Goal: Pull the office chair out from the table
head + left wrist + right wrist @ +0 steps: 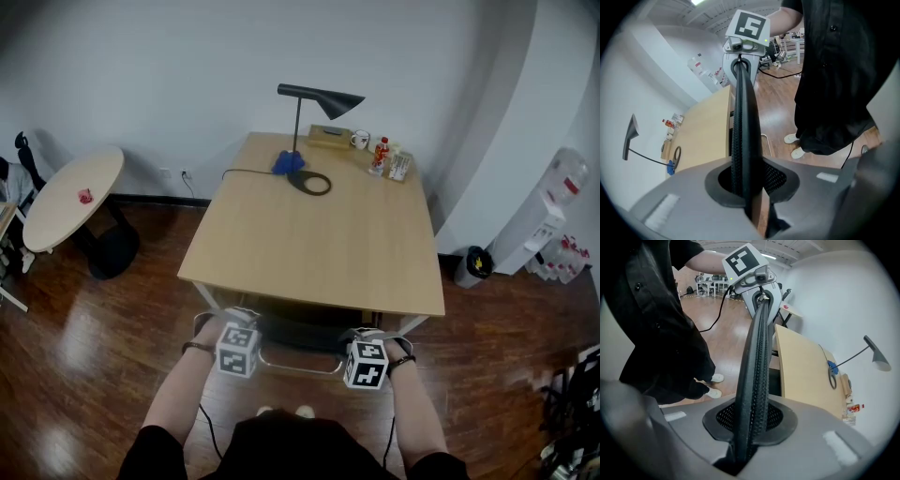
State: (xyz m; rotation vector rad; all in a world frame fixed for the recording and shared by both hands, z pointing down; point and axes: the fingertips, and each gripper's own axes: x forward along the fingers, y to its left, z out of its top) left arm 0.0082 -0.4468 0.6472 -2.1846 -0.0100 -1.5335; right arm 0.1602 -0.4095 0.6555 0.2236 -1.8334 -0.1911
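The black mesh office chair (298, 336) is tucked under the near edge of the wooden table (309, 234); only the top of its backrest shows. My left gripper (232, 323) is shut on the left end of the backrest's top edge. My right gripper (367, 337) is shut on the right end. In the left gripper view the backrest rim (743, 117) runs straight up from between the jaws of my left gripper (746, 187). The right gripper view shows the same rim (757, 366) pinched in my right gripper (749, 430). The seat and base are hidden.
On the table's far side stand a black desk lamp (319, 98), a blue object (289, 162), a mug and bottles (380, 155). A round side table (75, 197) stands at the left. A bin (475, 265) and a water dispenser (553, 206) are at the right. The person's feet (281, 411) are just behind the chair.
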